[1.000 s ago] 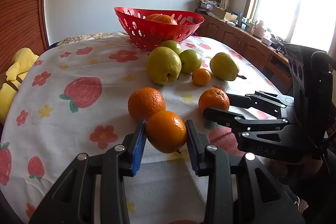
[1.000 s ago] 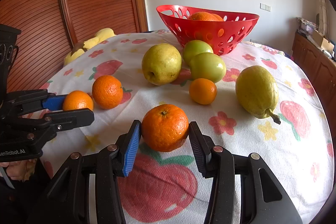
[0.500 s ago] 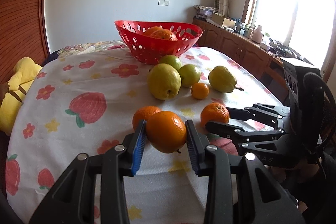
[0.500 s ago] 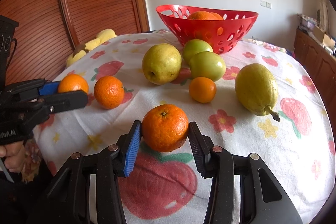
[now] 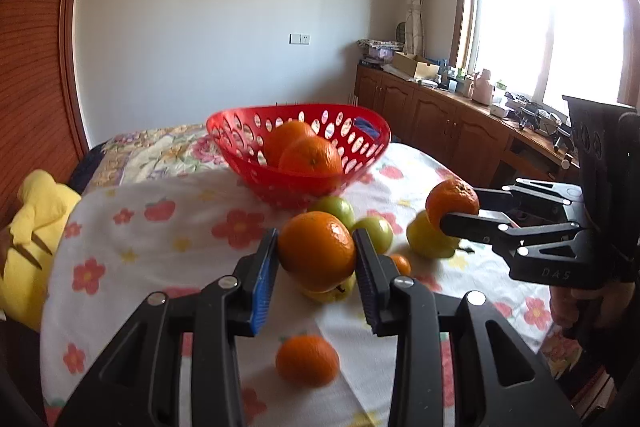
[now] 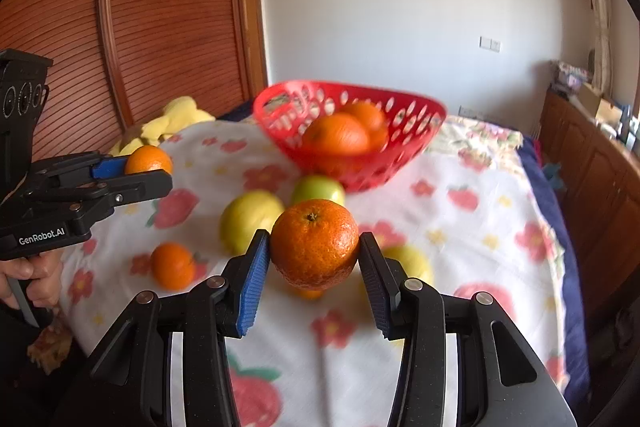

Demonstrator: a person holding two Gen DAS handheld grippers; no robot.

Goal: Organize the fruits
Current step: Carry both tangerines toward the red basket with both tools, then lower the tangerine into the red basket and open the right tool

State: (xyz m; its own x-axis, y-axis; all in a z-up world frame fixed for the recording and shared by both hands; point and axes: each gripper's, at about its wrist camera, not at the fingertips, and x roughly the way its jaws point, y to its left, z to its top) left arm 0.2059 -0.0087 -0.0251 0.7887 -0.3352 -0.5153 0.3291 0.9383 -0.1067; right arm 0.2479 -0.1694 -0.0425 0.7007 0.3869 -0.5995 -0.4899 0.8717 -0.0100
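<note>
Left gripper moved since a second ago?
Yes. The left gripper, shut on its orange, rose off the floral tablecloth toward the red plastic basket.

Red basket (image 6: 352, 143) is motion-blurred; a yellow pear (image 5: 330, 293), possibly, sits mostly hidden behind the held orange (image 5: 317, 249).

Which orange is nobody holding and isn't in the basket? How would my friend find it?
Start at the red basket at the far end of the flowery tablecloth, then come back past the green and yellow fruit. The loose orange lies alone at the near edge. Unlike the oranges in the two grippers or the basket, it rests right on the cloth.
</note>
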